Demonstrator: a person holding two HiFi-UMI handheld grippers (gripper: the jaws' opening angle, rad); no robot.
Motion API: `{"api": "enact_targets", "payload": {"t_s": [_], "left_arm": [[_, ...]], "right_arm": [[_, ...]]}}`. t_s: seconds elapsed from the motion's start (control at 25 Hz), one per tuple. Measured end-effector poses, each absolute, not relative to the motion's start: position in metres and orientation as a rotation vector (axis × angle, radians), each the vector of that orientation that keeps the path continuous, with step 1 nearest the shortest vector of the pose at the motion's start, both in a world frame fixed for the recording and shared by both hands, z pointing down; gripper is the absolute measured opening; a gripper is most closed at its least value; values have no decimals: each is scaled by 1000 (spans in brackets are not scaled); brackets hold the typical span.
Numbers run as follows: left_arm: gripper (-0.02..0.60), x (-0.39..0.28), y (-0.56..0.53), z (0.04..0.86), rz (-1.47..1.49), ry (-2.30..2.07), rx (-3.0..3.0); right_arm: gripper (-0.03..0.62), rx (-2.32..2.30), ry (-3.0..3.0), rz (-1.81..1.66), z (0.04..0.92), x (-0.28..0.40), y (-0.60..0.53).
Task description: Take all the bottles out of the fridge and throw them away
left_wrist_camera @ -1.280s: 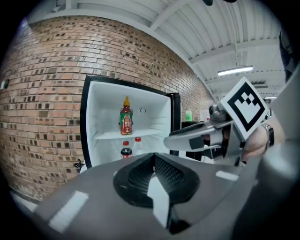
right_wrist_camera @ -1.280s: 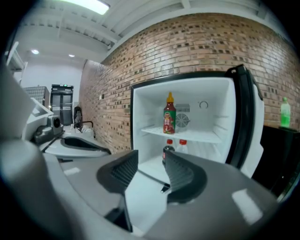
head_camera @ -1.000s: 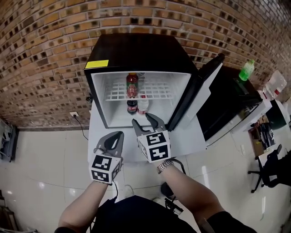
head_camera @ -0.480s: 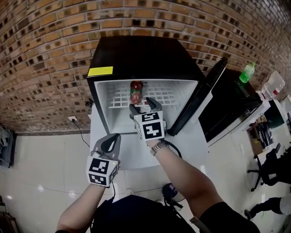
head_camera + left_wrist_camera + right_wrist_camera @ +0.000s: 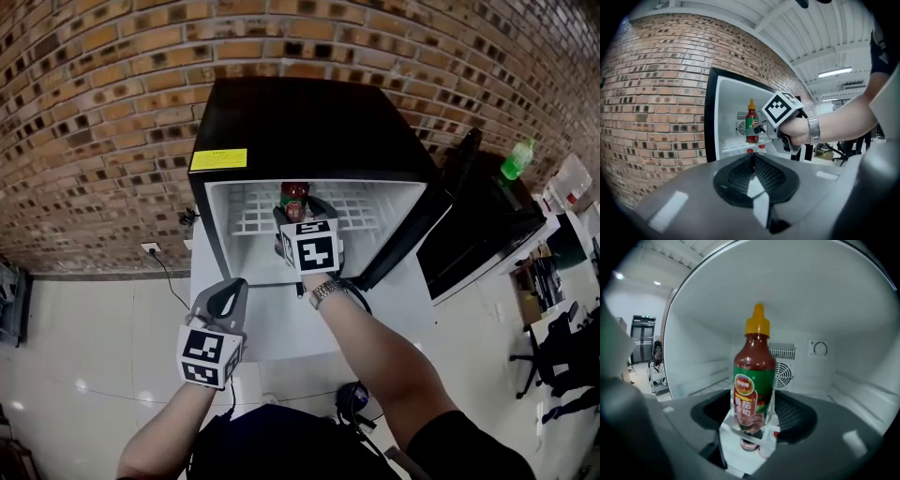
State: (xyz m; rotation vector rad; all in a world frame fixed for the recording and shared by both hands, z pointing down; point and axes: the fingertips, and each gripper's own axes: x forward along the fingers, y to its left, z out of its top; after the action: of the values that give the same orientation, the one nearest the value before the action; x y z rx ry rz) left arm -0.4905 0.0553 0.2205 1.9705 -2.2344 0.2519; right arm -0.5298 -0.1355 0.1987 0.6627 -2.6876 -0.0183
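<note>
- Right gripper (image 5: 302, 208) inside fridge (image 5: 300, 122), at upper wire shelf (image 5: 251, 212); jaws just been opening, now spread wide.
- Red sauce bottle (image 5: 753, 380), yellow cap, upright on shelf between the jaws; pads not pressing.
- Left gripper (image 5: 223, 294) outside, below the fridge opening, jaws pressed together, empty.
- Two more bottles (image 5: 761, 147) on lower level.
- Risk: one jaw touching first likely tips tall bottle on wire bars; low grip may let it swing or slip.

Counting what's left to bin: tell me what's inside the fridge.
On the wire shelf stands one red sauce bottle, yellow cap. Under the shelf, two more bottles show only their tops; the rest down there is hidden.
</note>
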Motion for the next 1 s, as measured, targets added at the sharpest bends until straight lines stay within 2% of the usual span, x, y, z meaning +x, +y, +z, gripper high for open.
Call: {"api": "enact_targets", "payload": {"t_s": [0.44,1.0], "left_arm": [[3,-499,56,227,267,-2229,1951],[3,-441,34,225,278,-2162,2037]], "right_arm": [[275,673,-2685,-2,201,-532,-140],[271,623,-2753,19,192,-462,-108]]}}
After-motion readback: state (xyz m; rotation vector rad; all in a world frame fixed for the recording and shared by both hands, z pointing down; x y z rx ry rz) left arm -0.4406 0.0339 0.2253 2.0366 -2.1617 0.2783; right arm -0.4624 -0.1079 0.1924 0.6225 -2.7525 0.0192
